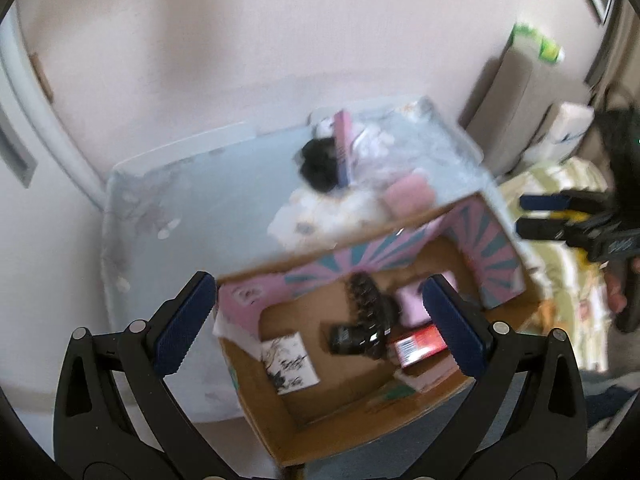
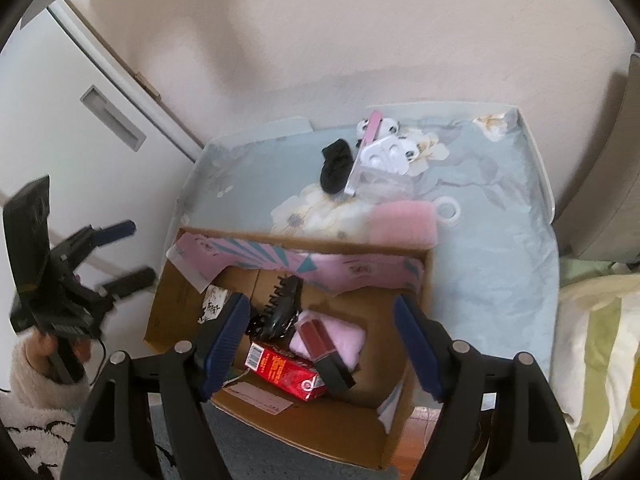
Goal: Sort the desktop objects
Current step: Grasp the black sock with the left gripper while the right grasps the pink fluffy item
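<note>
Floral blue table [image 2: 500, 216] carries a cardboard box [image 2: 280, 420]; its red carton [image 2: 286, 372] bears unreadable print. Both tools, left [image 1: 320, 328] and right [image 2: 320, 344], hang released above it, carton between the right tool's fingers.

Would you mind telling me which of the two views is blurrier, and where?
Left wrist view: motion blur smears the cardboard box and black sock. Right wrist view: sharper, with the red carton crisp, though the left gripper at the edge is smeared; both bend like fisheye.
</note>
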The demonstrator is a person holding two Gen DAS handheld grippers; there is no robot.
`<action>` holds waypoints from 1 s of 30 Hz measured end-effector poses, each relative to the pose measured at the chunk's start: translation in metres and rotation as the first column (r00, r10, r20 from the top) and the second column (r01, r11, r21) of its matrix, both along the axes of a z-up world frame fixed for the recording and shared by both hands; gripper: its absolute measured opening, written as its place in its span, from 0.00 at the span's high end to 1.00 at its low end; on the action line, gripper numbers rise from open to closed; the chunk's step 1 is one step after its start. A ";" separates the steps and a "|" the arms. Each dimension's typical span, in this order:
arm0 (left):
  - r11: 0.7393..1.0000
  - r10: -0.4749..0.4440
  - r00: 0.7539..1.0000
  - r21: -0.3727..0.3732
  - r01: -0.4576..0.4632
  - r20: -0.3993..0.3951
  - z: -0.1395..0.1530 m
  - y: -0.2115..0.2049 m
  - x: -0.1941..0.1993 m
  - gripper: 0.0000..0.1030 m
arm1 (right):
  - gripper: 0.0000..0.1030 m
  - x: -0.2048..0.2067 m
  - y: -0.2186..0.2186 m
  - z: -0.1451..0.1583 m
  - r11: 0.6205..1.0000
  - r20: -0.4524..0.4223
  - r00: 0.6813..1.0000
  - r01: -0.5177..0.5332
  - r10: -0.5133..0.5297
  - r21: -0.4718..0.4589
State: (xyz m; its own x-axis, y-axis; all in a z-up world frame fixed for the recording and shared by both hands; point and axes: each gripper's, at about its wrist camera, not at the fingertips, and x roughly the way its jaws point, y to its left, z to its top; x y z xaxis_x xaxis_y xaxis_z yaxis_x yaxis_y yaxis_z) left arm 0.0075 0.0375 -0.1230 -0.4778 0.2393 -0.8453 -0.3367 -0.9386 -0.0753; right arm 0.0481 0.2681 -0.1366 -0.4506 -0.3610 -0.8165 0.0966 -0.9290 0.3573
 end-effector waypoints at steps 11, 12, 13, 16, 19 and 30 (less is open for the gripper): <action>0.994 -0.011 1.000 -0.106 0.012 0.005 0.019 0.023 -0.081 0.00 | 0.31 -0.038 0.029 -0.006 0.997 0.135 0.989 0.059 -0.066 0.059; 0.994 -0.015 1.000 -0.108 0.017 0.018 0.017 0.024 -0.088 0.00 | 0.31 -0.043 0.032 -0.010 0.997 0.156 0.985 0.064 -0.071 0.052; 0.993 -0.024 0.999 -0.115 0.028 0.033 0.013 0.029 -0.101 0.00 | 0.31 -0.048 0.035 -0.012 0.997 0.171 0.982 0.069 -0.075 0.043; 0.988 -0.047 0.997 -0.147 0.054 0.054 0.003 0.041 -0.130 0.00 | 0.31 -0.064 0.041 -0.017 0.997 0.218 0.973 0.074 -0.078 0.028; 0.985 -0.058 0.995 -0.159 0.070 0.080 -0.010 0.052 -0.158 0.00 | 0.31 -0.087 0.047 -0.031 0.997 0.285 0.956 0.053 -0.066 0.051; 0.989 -0.023 0.953 -0.133 0.066 0.301 -0.122 0.067 -0.254 0.00 | 0.31 -0.143 0.037 -0.116 0.996 0.453 0.891 -0.010 -0.029 0.083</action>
